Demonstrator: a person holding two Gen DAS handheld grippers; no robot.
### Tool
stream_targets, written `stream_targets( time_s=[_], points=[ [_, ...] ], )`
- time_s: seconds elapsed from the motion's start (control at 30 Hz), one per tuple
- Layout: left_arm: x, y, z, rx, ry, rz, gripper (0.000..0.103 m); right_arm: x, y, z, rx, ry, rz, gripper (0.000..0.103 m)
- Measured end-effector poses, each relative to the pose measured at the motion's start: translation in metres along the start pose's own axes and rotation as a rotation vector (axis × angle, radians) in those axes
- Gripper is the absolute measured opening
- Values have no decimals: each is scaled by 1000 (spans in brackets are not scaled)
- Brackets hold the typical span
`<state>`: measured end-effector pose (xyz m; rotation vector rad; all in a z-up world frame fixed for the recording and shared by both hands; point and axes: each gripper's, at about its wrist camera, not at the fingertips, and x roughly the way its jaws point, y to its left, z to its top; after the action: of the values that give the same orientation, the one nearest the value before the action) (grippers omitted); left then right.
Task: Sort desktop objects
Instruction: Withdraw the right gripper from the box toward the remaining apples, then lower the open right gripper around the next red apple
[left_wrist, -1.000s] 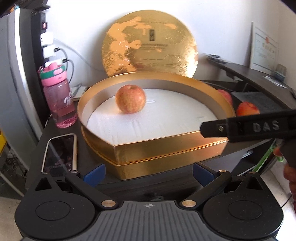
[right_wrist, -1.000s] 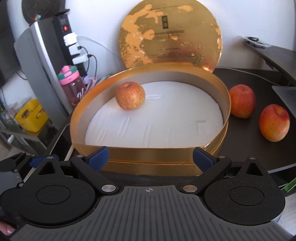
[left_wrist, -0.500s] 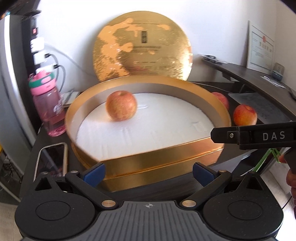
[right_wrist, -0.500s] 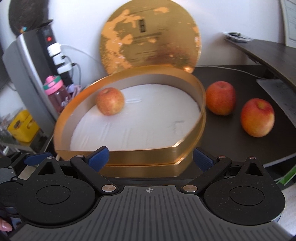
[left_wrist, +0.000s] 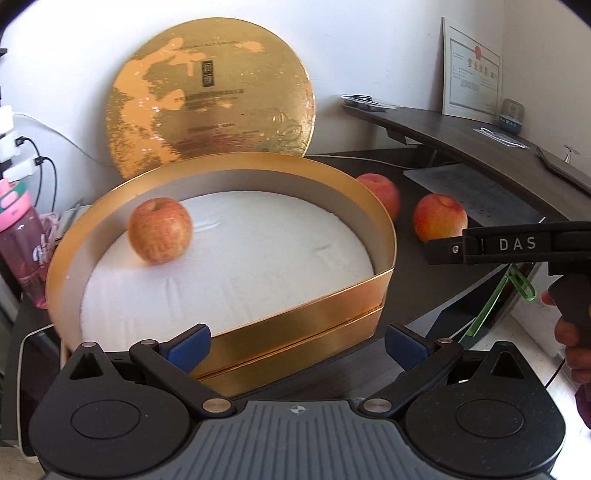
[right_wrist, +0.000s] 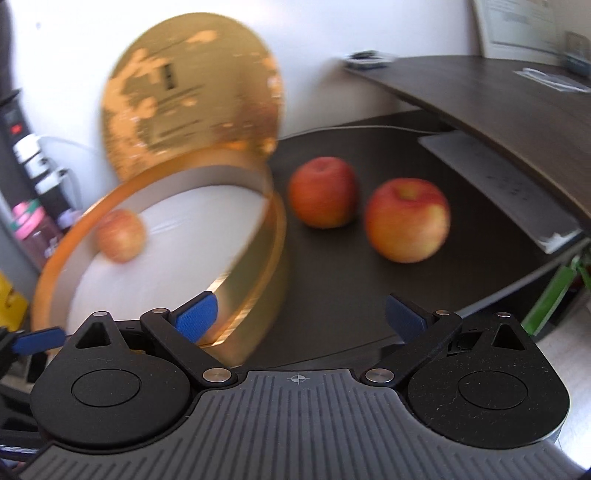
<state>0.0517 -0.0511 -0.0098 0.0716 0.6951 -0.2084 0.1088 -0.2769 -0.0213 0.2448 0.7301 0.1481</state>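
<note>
Black left claw (left_wrist: 297, 345) with blue fingertip pads (left_wrist: 188, 347), silver pivot screws, ribbed grey housing, white "DAS" lettering on right claw (right_wrist: 300, 314)

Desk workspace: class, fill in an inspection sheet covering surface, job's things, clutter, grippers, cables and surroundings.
Surface: dark desk, mostly bare on the right.
Job's things: gold box open, one apple inside on white padding; two loose apples on the desk right of it; gold lid leaning against the wall.
Clutter: pink bottle, phone, papers.
Grippers: left gripper open, empty; right gripper open, empty, facing the loose apples.
Cables: chargers and black cable at left wall.
Surroundings: white wall, raised shelf, framed certificate.
</note>
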Motion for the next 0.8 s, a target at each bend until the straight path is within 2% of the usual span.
stream_targets(
  time_s=[0.27, 0.5, 0.8],
  points=[
    [6, -8, 15, 14, -40, -32, 102, 15, -34, 2, 55, -30, -95, 100],
    [16, -11, 17, 13, -21, -25, 102, 32, -48, 3, 83, -41, -99, 100],
    [15, -11, 16, 8, -23, -19, 102, 60, -53, 20, 50, -126, -156, 100]
  ],
)
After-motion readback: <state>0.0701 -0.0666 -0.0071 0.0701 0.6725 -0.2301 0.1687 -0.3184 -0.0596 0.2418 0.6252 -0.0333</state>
